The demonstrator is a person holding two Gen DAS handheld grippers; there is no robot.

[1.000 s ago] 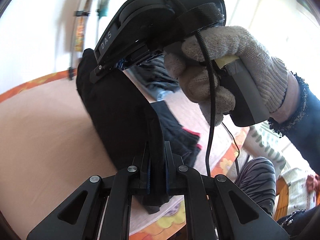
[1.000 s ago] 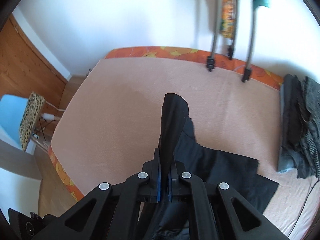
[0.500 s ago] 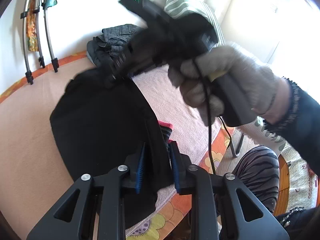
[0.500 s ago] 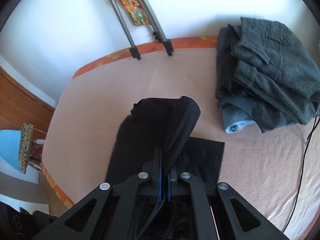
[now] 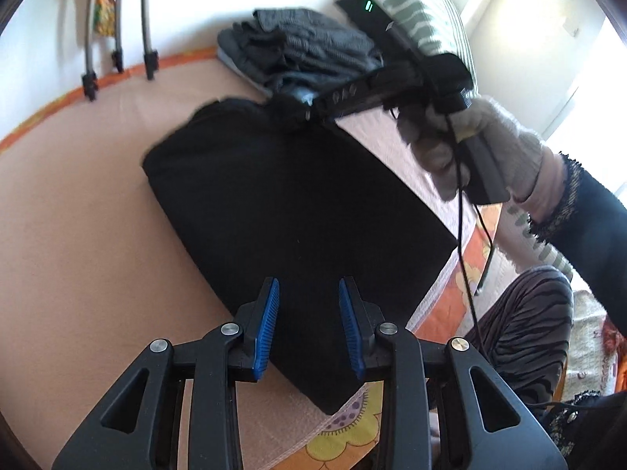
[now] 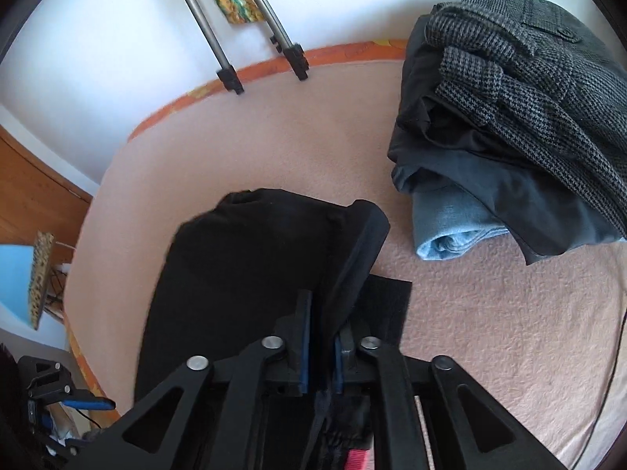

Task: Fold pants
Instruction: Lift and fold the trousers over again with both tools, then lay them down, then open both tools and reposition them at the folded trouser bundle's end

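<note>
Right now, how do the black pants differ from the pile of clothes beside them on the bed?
The black pants are one plain black garment, while the pile of clothes holds several: grey houndstooth on top, dark grey and light blue below. The black pants lie mostly flat in one fold, with one edge still raised; the pile of clothes is stacked thick. Both rest on the pink bed cover.

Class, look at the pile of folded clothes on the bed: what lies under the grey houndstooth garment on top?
Under the houndstooth garment lie a dark grey garment and a light blue one. Anything deeper in the pile is covered.
</note>
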